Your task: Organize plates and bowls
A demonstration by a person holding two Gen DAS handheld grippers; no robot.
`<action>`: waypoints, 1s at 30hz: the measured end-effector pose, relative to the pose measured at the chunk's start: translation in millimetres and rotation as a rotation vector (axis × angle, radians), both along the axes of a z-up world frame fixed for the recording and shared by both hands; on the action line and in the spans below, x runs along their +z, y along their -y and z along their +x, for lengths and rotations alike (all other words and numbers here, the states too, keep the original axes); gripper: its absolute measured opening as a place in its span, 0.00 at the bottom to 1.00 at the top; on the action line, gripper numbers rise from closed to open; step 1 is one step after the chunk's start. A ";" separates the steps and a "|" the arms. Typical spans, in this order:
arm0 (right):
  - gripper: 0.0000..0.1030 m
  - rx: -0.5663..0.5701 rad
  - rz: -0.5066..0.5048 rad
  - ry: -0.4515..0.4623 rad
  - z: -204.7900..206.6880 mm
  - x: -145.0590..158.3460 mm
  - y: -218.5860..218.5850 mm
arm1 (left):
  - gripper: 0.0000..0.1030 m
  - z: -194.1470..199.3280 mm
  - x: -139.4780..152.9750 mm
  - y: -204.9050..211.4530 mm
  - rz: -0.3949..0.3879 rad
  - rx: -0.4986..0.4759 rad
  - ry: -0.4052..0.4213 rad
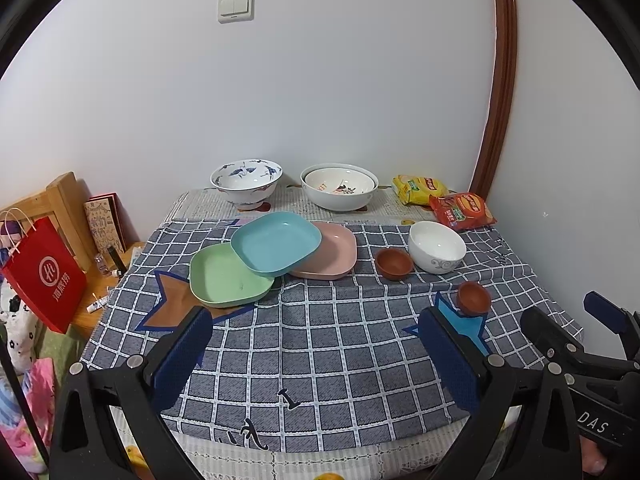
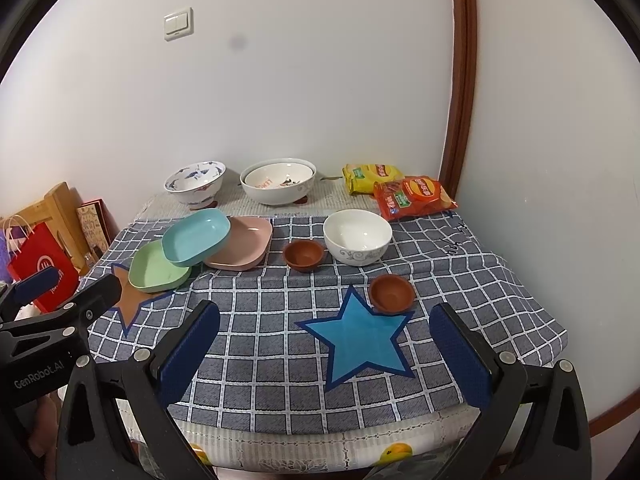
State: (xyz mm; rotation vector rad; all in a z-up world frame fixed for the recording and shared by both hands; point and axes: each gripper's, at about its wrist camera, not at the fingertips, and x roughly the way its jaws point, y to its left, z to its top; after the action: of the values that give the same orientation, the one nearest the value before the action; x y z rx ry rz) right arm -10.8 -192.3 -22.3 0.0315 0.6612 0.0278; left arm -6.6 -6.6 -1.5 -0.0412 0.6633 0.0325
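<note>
Nothing gripped yet, by the look of it the very start of the sorting; left gripper [image 1: 316, 344] spread wide over the near edge of the checked cloth [image 1: 320, 344], holding nothing; right gripper [image 2: 326, 340] likewise spread and bare, hovering above the blue star patch [image 2: 356, 344]; three square plates in a loose overlapping pile at mid-left: blue plate [image 1: 276, 242] tilted on top, resting on the green plate [image 1: 224, 280] and the pink plate [image 1: 332, 252]; white bowl [image 2: 357, 236] right of them, one small brown bowl [image 2: 303, 254] just beside it, another brown bowl [image 2: 391, 288] nearer, touching the star's tip; two large bowls further back by the wall; probably next: reaching forward to a rim and pinching gently, mindful of the tilted blue plate sliding
</note>
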 end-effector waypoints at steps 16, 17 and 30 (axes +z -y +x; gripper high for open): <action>1.00 -0.003 0.002 -0.001 0.2 0.0 -0.2 | 1.00 0.1 0.8 -0.1 -0.004 0.003 0.000; 1.00 -0.003 0.003 -0.001 -0.1 0.2 -0.3 | 1.00 0.1 1.0 0.1 -0.004 0.002 0.001; 1.00 0.002 0.004 0.002 -1.6 1.3 -1.6 | 1.00 -0.3 0.9 -0.8 -0.004 0.004 0.001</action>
State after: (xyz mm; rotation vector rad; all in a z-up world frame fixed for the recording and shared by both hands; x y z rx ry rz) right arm -12.4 -190.7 -21.0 0.0347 0.6589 0.0309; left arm -6.9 -5.9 -0.6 -0.0461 0.6618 0.0347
